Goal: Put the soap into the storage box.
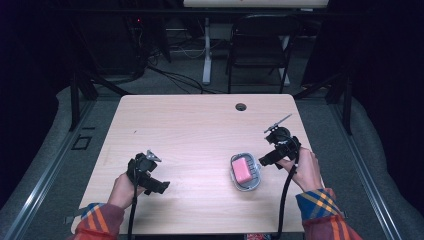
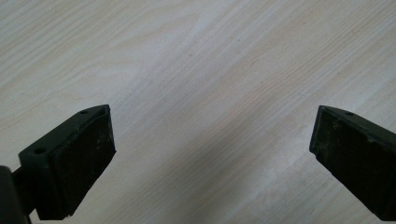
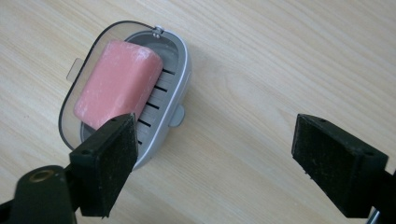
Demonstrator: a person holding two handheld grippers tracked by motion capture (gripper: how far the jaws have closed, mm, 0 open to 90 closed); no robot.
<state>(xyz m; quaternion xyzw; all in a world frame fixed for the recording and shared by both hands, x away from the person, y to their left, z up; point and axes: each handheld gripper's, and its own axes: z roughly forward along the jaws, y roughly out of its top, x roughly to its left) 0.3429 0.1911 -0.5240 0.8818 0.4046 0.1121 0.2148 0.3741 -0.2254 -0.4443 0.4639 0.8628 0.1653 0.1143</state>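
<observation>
A pink bar of soap lies in a grey slotted soap dish on the right half of the wooden table. A clear lid hinged to the dish stands swung open beside it. My right gripper hovers just right of the dish, open, its jaws wide apart and one pad overlapping the dish's near edge. My left gripper is at the table's left front, open over bare wood, nothing between its pads.
The table has a cable hole near its far edge. A black chair and a white desk leg stand beyond the table. Cables trail from both grippers off the front edge.
</observation>
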